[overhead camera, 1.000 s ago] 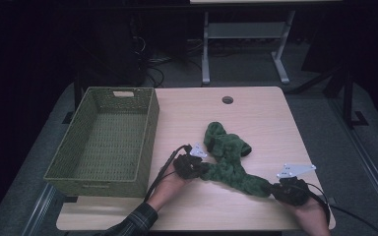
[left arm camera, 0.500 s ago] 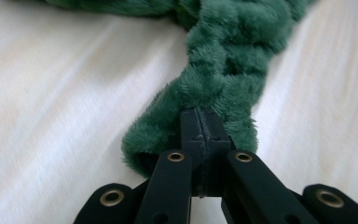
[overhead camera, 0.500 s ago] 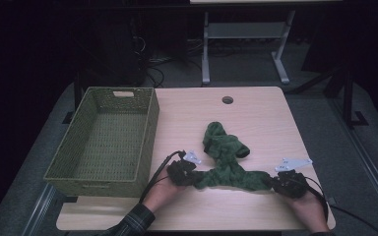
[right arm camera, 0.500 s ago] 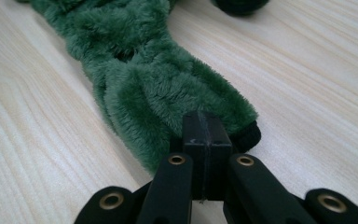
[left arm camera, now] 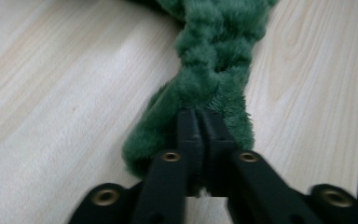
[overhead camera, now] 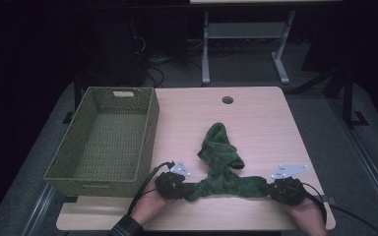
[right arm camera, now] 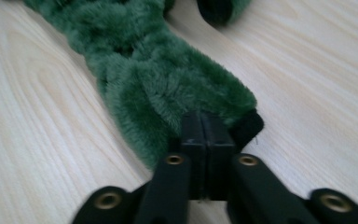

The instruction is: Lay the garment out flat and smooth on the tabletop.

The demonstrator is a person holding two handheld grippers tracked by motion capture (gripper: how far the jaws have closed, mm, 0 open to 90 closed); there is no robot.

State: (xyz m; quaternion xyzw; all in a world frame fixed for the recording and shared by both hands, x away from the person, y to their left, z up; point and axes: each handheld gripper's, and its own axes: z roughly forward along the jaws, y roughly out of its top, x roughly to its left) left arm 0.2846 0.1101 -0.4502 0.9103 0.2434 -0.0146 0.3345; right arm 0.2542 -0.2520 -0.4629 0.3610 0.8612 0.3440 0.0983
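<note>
A green plush knitted scarf (overhead camera: 220, 167) lies on the wooden table (overhead camera: 261, 123), stretched along the front edge with a loop reaching toward the table's middle. My left gripper (overhead camera: 177, 186) is shut on the scarf's left end (left arm camera: 205, 79); its jaws pinch the fluffy fabric. My right gripper (overhead camera: 275, 189) is shut on the scarf's right end (right arm camera: 158, 88), jaws pressed together on the fabric with a dark lining edge beside them. Both ends rest low over the tabletop.
A green woven basket (overhead camera: 150, 128) stands empty on the table's left side, close to my left gripper. A round cable hole (overhead camera: 227, 100) sits near the far edge. Beyond the table are a desk frame (overhead camera: 246, 44) and dark floor.
Both grippers have pulled back toward the front edge and apart, drawing the scarf out from a bunched heap into a straighter band between them.
</note>
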